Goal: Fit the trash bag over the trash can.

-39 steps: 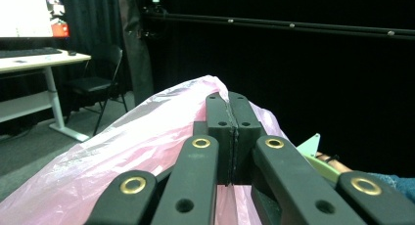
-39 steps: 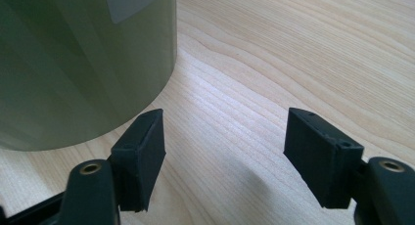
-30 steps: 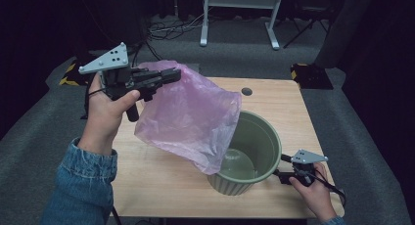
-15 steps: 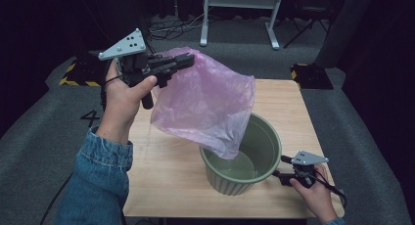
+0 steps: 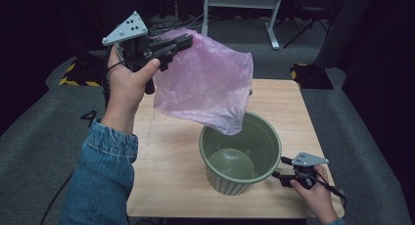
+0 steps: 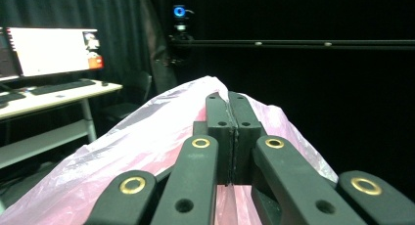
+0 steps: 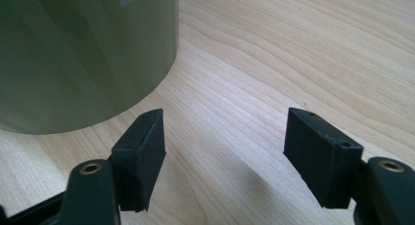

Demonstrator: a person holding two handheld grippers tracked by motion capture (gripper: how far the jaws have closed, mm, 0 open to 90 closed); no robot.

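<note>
A pink plastic bag [image 5: 208,85] hangs in the air above the table, its lower tip just over the rim of a green bin [image 5: 240,159]. My left gripper [image 5: 183,40] is raised high at the left and is shut on the bag's upper edge; in the left gripper view the jaws are pressed together with the pink bag [image 6: 147,151] draped around them. My right gripper [image 5: 279,176] rests low at the bin's right side, near the table's front edge. In the right gripper view my right gripper [image 7: 225,151] stands open over bare wood, the green bin [image 7: 83,54] just to its left.
The wooden table [image 5: 166,151] has free room left of the bin and behind it. A desk frame [image 5: 240,5] stands beyond the table on grey carpet. The left gripper view shows a desk with a monitor [image 6: 49,51] and a dark curtain.
My left gripper has lifted the pink bag up and away from the bin, so the bag's tip now hangs at the rim. The right gripper has stayed in place.
</note>
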